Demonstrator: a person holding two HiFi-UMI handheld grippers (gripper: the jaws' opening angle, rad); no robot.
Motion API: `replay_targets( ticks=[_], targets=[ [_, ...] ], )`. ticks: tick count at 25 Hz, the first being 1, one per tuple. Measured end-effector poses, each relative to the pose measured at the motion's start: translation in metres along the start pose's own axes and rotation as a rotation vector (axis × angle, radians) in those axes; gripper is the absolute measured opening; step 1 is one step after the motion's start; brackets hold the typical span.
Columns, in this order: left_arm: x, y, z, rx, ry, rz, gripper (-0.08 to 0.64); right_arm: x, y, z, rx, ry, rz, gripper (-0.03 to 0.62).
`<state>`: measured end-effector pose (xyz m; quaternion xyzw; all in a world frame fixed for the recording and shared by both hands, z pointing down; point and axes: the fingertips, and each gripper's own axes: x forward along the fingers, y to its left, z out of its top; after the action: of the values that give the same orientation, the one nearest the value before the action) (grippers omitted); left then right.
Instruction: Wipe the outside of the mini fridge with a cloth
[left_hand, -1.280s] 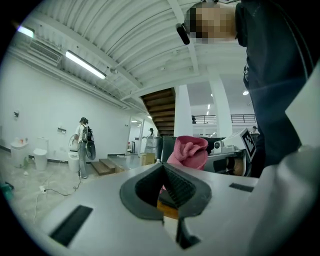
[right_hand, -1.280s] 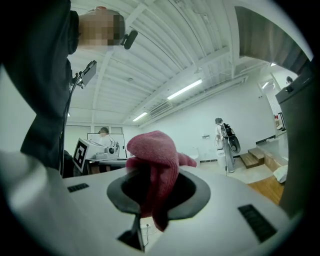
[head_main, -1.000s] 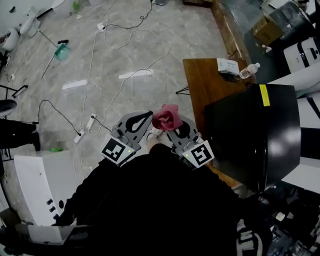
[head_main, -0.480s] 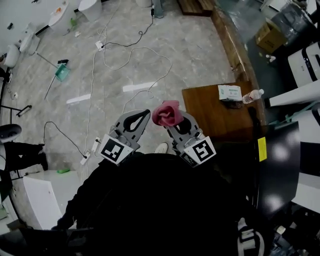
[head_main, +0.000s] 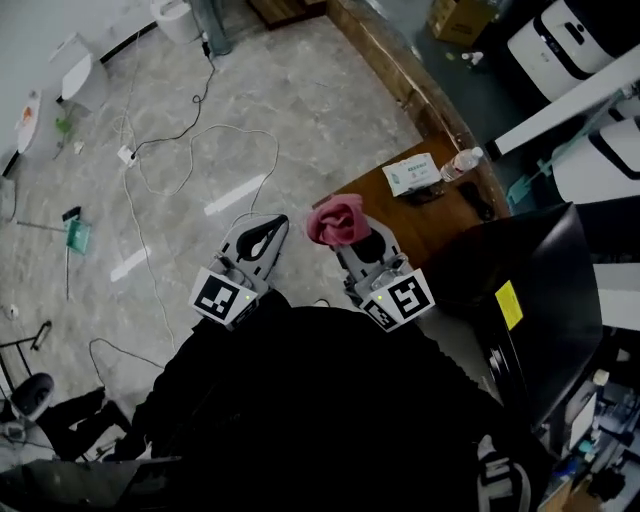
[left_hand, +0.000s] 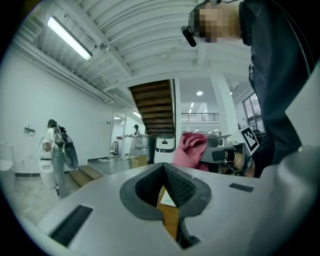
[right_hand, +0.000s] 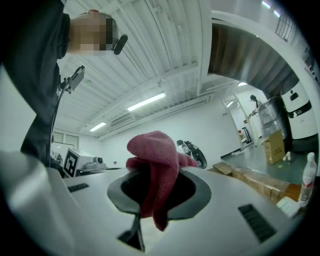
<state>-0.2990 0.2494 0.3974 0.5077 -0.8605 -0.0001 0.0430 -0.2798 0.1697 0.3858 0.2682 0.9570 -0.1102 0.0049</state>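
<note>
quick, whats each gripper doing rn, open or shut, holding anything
left gripper: shut, nothing between the jaws
right gripper: shut on the red cloth

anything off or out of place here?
Nothing spilled or damaged. Loose cables trail across the floor, a possible trip hazard. The cloth is bunched in the right gripper, clear of the mini fridge.

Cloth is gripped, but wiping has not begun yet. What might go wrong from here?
1. The right gripper holds the cloth as a bunched wad with a loose tail hanging down. It may slip out, or wipe with only a small patch.
2. A box and a bottle stand on the wooden table beside the mini fridge. A wide sweep might knock them.
3. Cables trail across the floor nearby, a possible trip hazard.
</note>
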Motion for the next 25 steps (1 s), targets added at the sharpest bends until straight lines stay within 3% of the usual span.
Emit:
replay_targets(
  ticks=[3, 6, 13, 18, 25],
  targets=[
    [0.054, 0.025, 0.007, 0.001, -0.033, -0.161, 0.002, 0.019, -0.047, 0.004, -0.014, -0.015, -0.145, 0.089],
    [0.1, 0.053, 0.01, 0.001, -0.002, -0.295, 0.002, 0.042, -0.091, 0.013, -0.009, -0.037, -0.307, 0.089],
    [0.201, 0.08, 0.029, 0.047, 0.017, -0.715, 0.002, 0.047, -0.172, 0.044, 0.033, -0.187, -0.732, 0.089],
    [0.247, 0.067, 0.038, 0.036, -0.009, -0.896, 0.002, 0.02, -0.211, 0.063, 0.075, -0.344, -0.951, 0.089],
    [0.296, 0.01, 0.065, 0.046, -0.103, -1.087, 0.002, -0.075, -0.25, 0.11, 0.129, -0.677, -1.196, 0.089]
  ],
)
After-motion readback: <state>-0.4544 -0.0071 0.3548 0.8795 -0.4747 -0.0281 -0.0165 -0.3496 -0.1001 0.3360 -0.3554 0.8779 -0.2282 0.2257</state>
